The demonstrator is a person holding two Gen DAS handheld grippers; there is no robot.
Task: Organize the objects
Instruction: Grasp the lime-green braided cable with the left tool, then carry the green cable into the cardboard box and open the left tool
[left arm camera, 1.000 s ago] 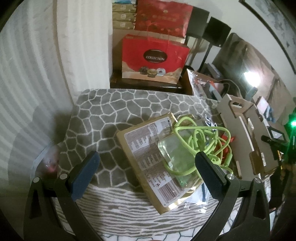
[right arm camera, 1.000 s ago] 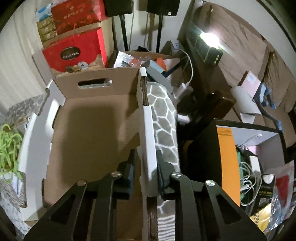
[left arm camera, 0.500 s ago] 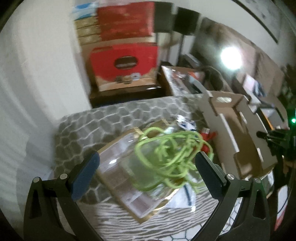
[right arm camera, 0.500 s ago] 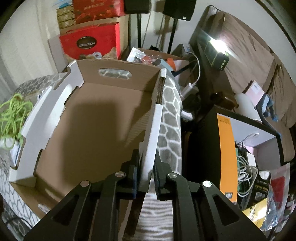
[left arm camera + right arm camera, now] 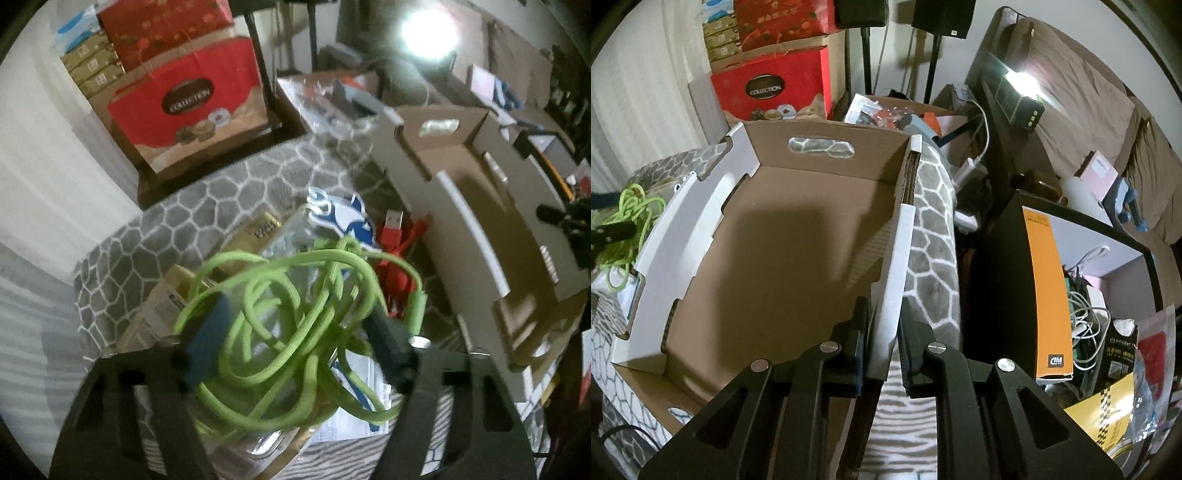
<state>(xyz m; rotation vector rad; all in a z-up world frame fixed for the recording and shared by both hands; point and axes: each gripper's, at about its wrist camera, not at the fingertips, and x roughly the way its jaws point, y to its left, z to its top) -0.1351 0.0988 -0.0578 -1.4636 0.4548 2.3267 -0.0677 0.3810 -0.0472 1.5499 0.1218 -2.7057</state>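
At the far left of the left wrist view, the grey patterned blanket is bare, and then comes the pile of things that are not yet put away. The gold box lies at the bottom, and a clear plastic bag lies on it. The green cable sits in a loose tangle on top of these. The left gripper is around this tangle, with one finger on each side and the loops bunched between them. The jaws look partly closed, but the picture is blurred, so I cannot tell if they really press the cable or only stand around it. Just to the right of the tangle there is a red USB cable and a blue and white packet, both on the blanket. Further right stands the cardboard box, near the pile. In the right wrist view its inside shows only bare brown cardboard, so I judge that nothing is sorted into it yet. The right gripper is closed narrowly on the white right wall of this box and holds it, probably to keep it steady. So the task seems to be at its beginning: the green cable would be the first thing to go in, and all the other things are left.
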